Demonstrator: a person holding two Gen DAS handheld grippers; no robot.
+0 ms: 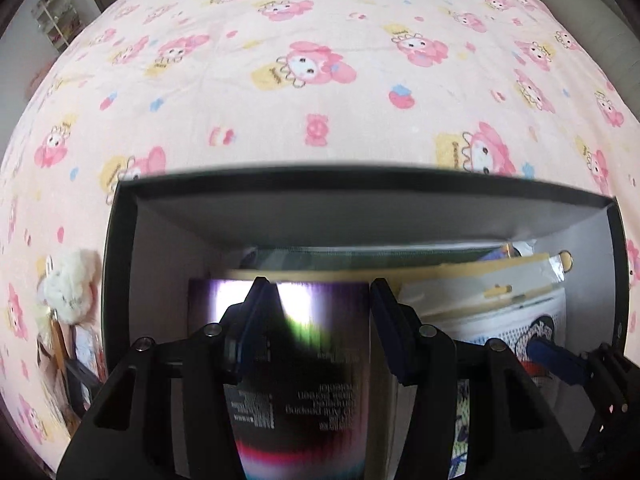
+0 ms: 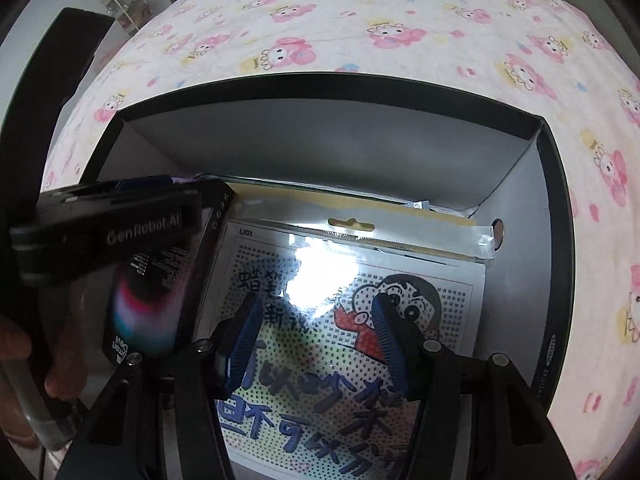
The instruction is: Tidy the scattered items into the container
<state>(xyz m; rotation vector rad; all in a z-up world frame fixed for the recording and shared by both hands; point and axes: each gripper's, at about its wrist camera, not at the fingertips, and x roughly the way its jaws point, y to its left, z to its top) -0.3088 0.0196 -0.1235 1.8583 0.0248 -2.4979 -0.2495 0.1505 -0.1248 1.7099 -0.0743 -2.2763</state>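
Note:
A black open box [image 1: 360, 184] stands on the pink patterned bedsheet [image 1: 320, 60]. My left gripper [image 1: 320, 292] hangs over the box's left part, shut on a dark glossy retail package [image 1: 312, 360] with white print. The right wrist view shows that package [image 2: 140, 312] hanging under the left gripper's black body, just inside the box [image 2: 320, 88]. My right gripper [image 2: 316, 312] stands open above a clear-bagged cartoon bead kit [image 2: 360, 264] that lies flat in the box, with nothing between its fingers. Other flat packets lie under the kit, mostly hidden.
A white plush toy [image 1: 72, 284] and some small items lie on the sheet left of the box. A person's hand [image 2: 16, 344] holds the left gripper's handle. Beyond the bed are a shelf [image 1: 56, 16] and grey cabinets. The bedsheet [image 2: 400, 20] stretches away past the box.

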